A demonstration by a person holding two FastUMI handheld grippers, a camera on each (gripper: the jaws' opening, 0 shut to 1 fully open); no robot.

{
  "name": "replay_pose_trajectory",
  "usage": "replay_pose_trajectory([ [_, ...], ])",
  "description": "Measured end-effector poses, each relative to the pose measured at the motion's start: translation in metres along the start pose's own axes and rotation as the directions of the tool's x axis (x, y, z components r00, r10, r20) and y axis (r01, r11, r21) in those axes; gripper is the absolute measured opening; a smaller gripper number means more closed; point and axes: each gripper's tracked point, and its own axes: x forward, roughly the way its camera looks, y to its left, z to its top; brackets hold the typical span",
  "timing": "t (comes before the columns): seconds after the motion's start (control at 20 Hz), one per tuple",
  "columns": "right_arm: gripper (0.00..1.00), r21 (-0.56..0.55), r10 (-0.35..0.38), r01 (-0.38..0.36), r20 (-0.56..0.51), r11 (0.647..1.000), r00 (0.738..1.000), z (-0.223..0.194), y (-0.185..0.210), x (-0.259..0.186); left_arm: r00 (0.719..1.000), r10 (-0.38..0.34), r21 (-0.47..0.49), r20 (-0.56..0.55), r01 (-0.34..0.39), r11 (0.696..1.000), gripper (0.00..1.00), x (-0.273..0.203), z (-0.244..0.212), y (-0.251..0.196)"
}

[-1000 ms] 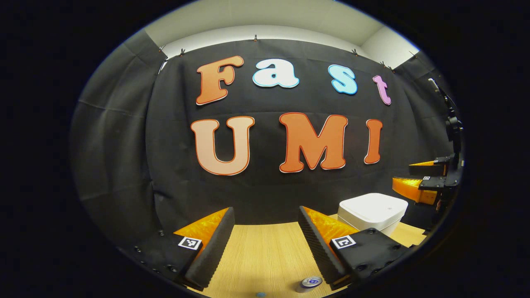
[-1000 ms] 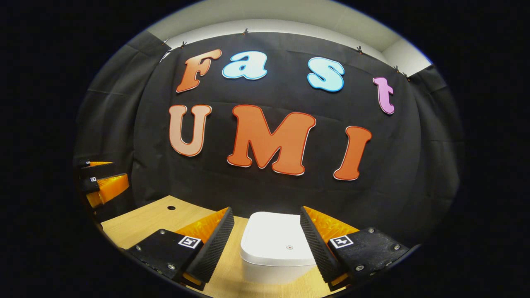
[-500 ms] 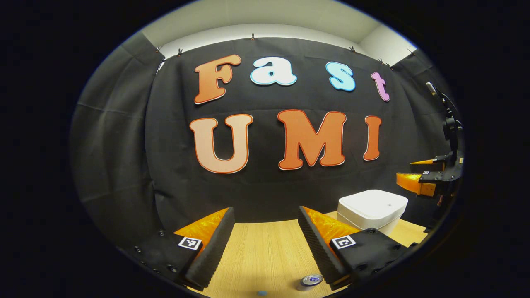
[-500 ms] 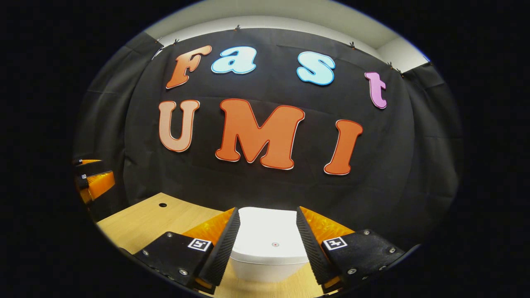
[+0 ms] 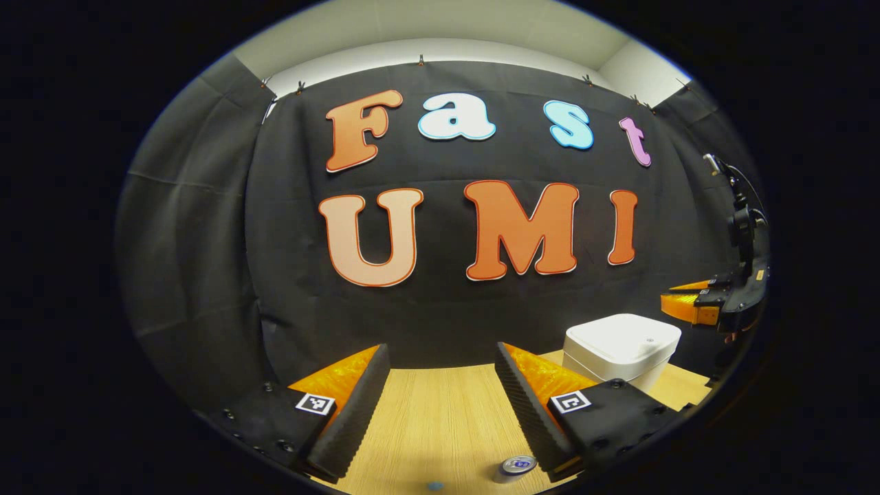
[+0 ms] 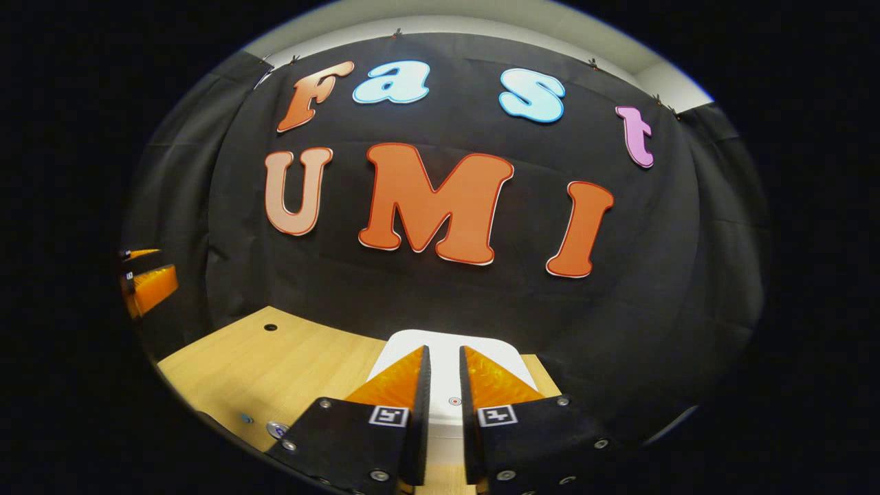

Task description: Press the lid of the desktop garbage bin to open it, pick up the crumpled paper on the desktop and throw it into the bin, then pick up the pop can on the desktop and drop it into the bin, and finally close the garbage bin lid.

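The white desktop bin [image 5: 622,344] stands on the wooden table [image 5: 440,412] at the right, its lid down. In the right gripper view the bin [image 6: 498,354] lies straight ahead, and a small red dot [image 6: 454,400] marks its lid. My right gripper [image 6: 445,350] hovers just above that lid, fingers drawn almost together with nothing between them. It also appears as the right gripper [image 5: 698,306] beyond the bin. My left gripper [image 5: 441,347] is open over bare table. The pop can [image 5: 515,467] stands upright near its right finger, with the can's top [image 6: 277,430] at the table's near edge.
A small blue spot [image 5: 433,486] lies on the table left of the can. A round hole [image 6: 270,327] sits in the tabletop near the back wall. The black cloth wall closes in right behind the bin. The left gripper [image 6: 148,282] shows at the far left.
My right gripper has closed from wide open to nearly together and moved forward over the bin lid. The left gripper has barely shifted.
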Motion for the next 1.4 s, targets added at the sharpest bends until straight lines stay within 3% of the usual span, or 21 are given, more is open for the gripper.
replay_pose_trajectory([
  [0.15,0.02,0.025,0.003,-0.002,-0.041,1.0,0.999,-0.014,-0.005,0.008,1.0,0.008,0.009,-0.002,-0.008,1.0,0.98,0.001,-0.001,0.001],
  [0.2,0.01,0.032,-0.003,0.005,-0.05,0.999,0.999,-0.017,-0.007,0.012,1.0,0.008,0.008,-0.003,-0.008,1.0,0.98,0.002,0.0,0.001],
  [0.55,0.01,0.023,0.022,-0.018,-0.174,1.0,0.985,-0.059,-0.009,0.037,1.0,0.013,-0.01,-0.018,-0.013,1.0,0.98,0.003,-0.007,0.0],
  [1.0,0.01,0.142,0.055,-0.017,-0.273,0.99,0.961,-0.08,-0.008,0.043,0.999,0.029,-0.021,-0.041,-0.03,0.999,0.98,0.007,-0.015,0.005],
  [1.2,0.01,-0.041,0.008,-0.019,-0.249,0.999,0.969,-0.072,-0.007,0.042,0.999,0.024,-0.03,-0.041,-0.026,0.999,0.98,0.006,-0.016,0.003],
  [1.3,0.01,-0.053,0.052,-0.065,-0.215,0.996,0.975,-0.06,0.008,0.037,0.999,0.025,-0.029,-0.03,-0.025,0.999,0.98,0.007,-0.013,0.005],
  [1.4,0.01,-0.098,0.034,-0.055,-0.202,0.994,0.979,-0.053,0.012,0.038,1.0,0.013,-0.031,-0.027,-0.014,0.999,0.98,0.009,-0.012,0.001],
])
